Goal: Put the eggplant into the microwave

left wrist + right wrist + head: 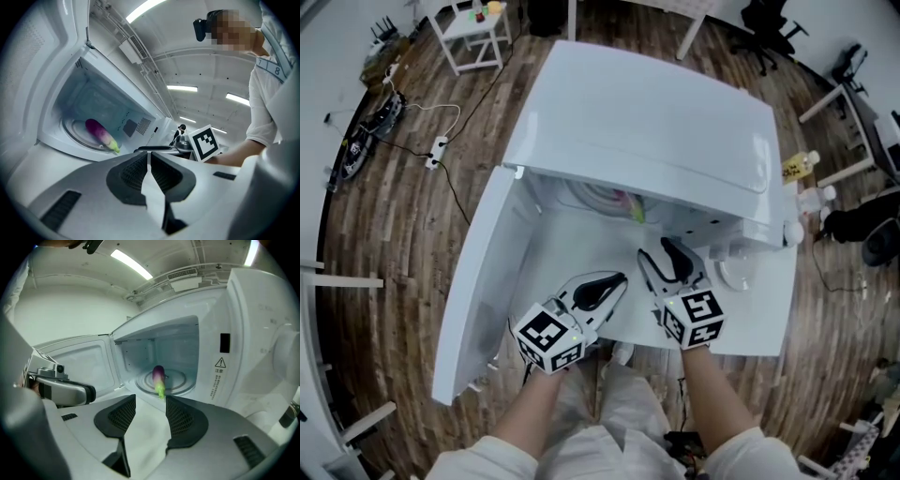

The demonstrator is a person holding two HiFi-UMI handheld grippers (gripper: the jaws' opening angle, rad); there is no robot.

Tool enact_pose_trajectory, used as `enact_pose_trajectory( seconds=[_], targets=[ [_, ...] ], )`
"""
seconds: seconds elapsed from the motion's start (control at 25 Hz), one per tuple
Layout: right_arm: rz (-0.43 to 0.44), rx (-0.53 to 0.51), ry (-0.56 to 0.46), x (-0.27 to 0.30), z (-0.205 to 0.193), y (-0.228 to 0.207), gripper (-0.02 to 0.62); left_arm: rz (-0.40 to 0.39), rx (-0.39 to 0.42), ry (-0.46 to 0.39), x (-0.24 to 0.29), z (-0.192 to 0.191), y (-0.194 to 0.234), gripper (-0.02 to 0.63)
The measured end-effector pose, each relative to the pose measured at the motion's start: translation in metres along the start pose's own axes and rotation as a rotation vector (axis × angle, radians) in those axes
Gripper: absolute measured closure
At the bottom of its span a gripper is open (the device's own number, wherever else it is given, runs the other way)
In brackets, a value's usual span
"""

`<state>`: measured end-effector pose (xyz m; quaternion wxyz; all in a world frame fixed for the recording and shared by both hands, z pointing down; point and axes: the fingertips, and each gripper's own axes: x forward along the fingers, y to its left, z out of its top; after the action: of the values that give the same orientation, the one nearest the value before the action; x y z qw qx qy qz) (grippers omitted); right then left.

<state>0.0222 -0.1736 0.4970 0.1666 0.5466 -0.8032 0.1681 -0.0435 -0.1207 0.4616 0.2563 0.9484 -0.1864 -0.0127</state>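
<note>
Nearest, the left gripper [148, 157] has its 2 jaws pressed together on nothing, while the right gripper [151, 404] holds its jaws apart, empty. Beyond them the eggplant [159, 377] lies on the turntable [183, 383] inside the open microwave [243, 333]

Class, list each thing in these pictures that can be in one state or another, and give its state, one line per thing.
microwave door: open, swung out to the left.
eggplant: lying on the turntable inside the microwave, held by nothing.
left gripper: jaws together, nothing between them.
right gripper: jaws apart, nothing between them.
</note>
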Motion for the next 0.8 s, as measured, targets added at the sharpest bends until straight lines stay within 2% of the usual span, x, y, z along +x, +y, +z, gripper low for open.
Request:
enact_pose_trajectory(
  seconds=[0.8],
  targets=[
    [0.013, 0.035, 0.017, -0.097, -0.037, 0.006, 0.377, -0.096, 0.037, 0.118, 0.022, -0.026, -0.07, 0.592]
  ],
)
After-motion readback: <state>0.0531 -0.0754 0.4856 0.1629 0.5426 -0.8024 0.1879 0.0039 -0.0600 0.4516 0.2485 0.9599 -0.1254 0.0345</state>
